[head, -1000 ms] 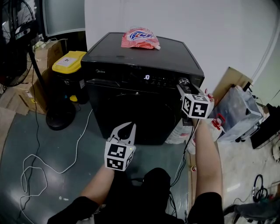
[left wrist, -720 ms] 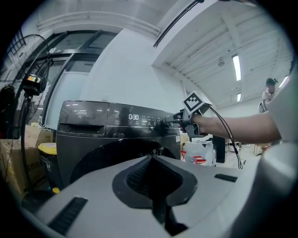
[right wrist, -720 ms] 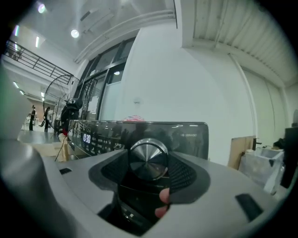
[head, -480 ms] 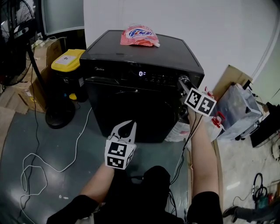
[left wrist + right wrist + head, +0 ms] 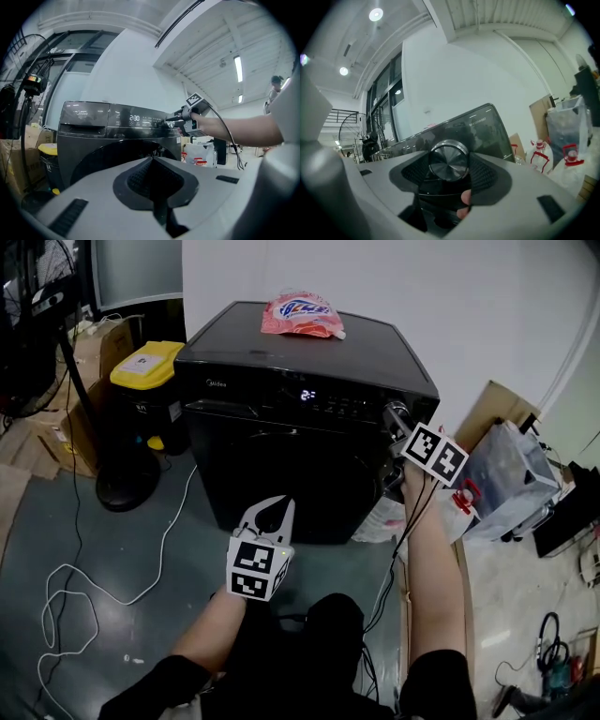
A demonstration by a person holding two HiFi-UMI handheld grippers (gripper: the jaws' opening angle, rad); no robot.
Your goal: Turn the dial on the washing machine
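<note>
"Has the right gripper [image 5: 396, 420] actually got hold of it?"

"I'd say so. Its ribbed pads [image 5: 485, 172] are closed in on the dial [image 5: 448, 159], one on each side of the rim. The brushed metal face shows between them."

"Will it slip?"

"It might. The dial looks hard and smooth, so the rim is probably slick. It should turn lightly, likely in clicks. The place to hold it is where the pads are now, square across the rim, twisting about its own axis rather than prying."

"And what's around the fingers?"

"The dial sits at the right end of the control panel on the black washing machine [image 5: 281, 465]. The lit display [image 5: 307, 395] is off to the left of the fingers along that panel. The machine looks far too heavy to shift under a twist. A pink detergent pouch [image 5: 302, 317] lies beyond, on the lid."

"What about the other hand?"

"The left gripper [image 5: 278, 504] hangs low in front of the door, well apart from the dial. Its tips are together, with nothing in them."
</note>
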